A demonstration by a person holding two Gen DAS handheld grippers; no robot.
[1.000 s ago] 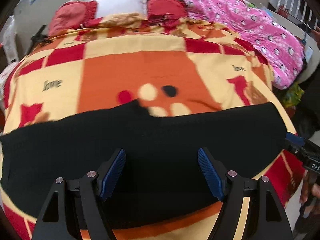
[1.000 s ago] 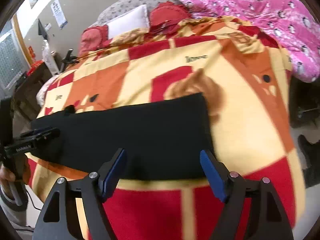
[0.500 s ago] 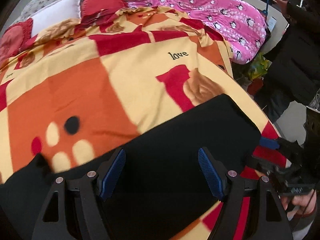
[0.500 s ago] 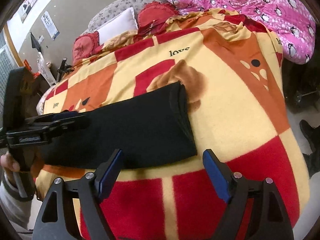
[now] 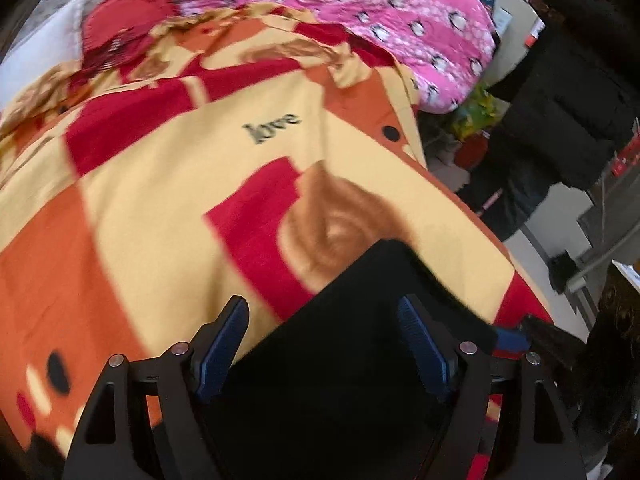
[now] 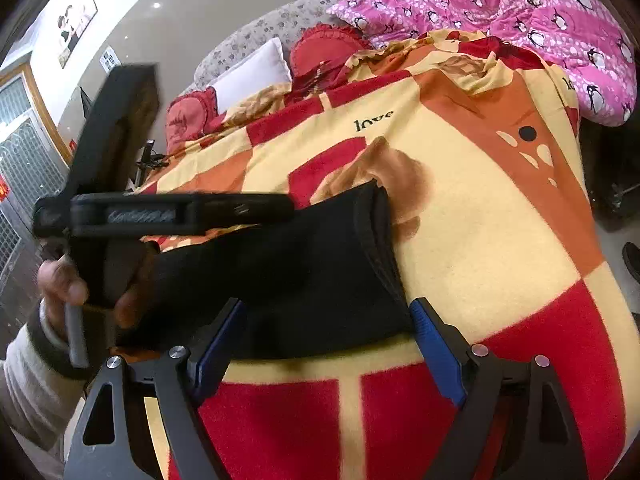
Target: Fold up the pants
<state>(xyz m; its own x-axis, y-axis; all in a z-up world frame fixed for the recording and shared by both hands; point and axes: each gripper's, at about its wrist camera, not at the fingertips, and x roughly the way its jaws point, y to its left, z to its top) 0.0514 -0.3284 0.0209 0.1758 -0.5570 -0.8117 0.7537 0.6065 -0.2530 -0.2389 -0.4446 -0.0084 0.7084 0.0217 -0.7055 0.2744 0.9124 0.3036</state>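
Black pants (image 6: 300,272) lie in a long folded strip across the orange, red and yellow blanket (image 6: 480,240); their layered end (image 6: 380,240) points right. My right gripper (image 6: 326,340) hovers over that end's near edge. Its jaws are opening and its pads touch no cloth. My left gripper (image 5: 324,344) hangs above the same end of the pants (image 5: 360,380), jaws also opening, nothing pinched. In the right wrist view the left gripper (image 6: 180,212) shows from the side, above the pants, held by a hand (image 6: 60,288). One blue pad of the right gripper (image 5: 516,338) peeks in beside the left.
A pink penguin quilt (image 6: 540,20) is heaped at the bed's far right. Red cushions (image 6: 328,48) and a white pillow (image 6: 252,76) lie at the head. A person in dark clothes (image 5: 568,100) stands beside the bed's right edge (image 5: 460,200).
My left gripper has swept along the pants from their middle to the right end, close to my right gripper. The right gripper has stayed almost in place, its jaws a little wider.
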